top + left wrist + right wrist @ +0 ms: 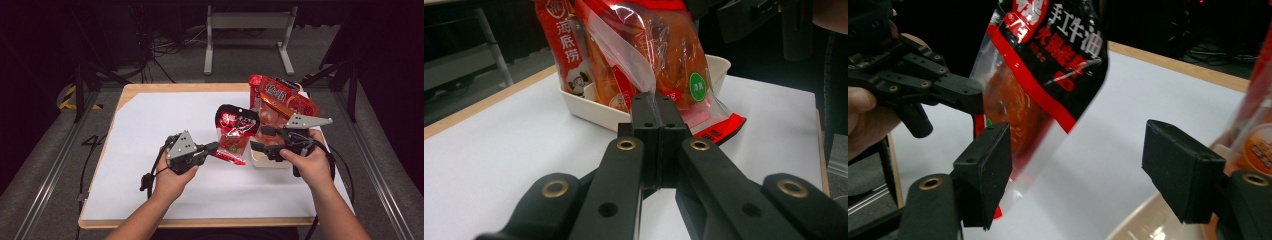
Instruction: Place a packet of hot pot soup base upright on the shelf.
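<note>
My left gripper (215, 147) is shut on the lower edge of a red-and-black sauce packet (234, 131) and holds it up over the white table sheet. In the left gripper view the jaws (654, 102) pinch the packet's clear seam (664, 55). My right gripper (258, 139) stands open just right of the packet, beside a cream tray (261, 161). In the right gripper view its pads (985, 165) are wide apart with nothing pressed between them. The packet (1048, 55) hangs a little beyond them, with the left gripper (960, 95) at its edge.
The cream tray (589, 107) holds other red and orange sauce packets (285, 100) that stand up out of it at the table's right side. A white sheet (160, 120) covers the wooden tabletop. A metal stand (247, 35) is on the floor beyond the table.
</note>
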Available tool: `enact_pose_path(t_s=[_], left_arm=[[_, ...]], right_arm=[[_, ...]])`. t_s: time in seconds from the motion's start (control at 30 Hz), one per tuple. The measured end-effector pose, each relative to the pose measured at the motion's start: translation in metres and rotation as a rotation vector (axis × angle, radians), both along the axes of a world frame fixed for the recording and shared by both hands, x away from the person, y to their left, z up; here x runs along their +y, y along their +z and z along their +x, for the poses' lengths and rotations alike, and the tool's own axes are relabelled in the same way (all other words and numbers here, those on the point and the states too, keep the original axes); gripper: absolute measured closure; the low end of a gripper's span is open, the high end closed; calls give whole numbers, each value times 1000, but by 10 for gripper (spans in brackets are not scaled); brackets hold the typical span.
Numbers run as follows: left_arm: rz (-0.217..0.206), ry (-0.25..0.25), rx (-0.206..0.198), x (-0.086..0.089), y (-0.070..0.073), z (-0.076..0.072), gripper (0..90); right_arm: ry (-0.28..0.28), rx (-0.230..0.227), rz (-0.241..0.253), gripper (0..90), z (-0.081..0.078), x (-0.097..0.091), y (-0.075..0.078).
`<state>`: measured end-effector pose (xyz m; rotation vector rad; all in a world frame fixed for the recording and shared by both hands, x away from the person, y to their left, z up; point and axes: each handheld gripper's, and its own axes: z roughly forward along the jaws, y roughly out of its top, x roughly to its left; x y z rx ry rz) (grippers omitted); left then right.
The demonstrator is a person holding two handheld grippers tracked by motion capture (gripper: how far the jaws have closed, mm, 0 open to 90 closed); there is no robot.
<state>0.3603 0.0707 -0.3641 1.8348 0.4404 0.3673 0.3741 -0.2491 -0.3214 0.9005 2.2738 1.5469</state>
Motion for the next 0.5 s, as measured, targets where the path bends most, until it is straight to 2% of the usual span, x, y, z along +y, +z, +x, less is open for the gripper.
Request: enact_pose_path(t_s=[0.17,0.33,0.37,0.43,0.5], left_arm=[[-6,-18,-5,-2,-1,-2,900],[-19,-38,-8,-4,-2,-4,900],[-20,-54,-12,-4,-1,-5,900],[-17,-67,-21,-5,-1,-6,900],[-23,-74,-12,-6,-2,-6,900]], right_arm=[[47,18,19,288,4,12,2],[73,31,14,292,7,20,0],[79,35,15,298,8,21,0],[107,49,23,343,10,24,-1],[144,46,11,409,9,24,1]])
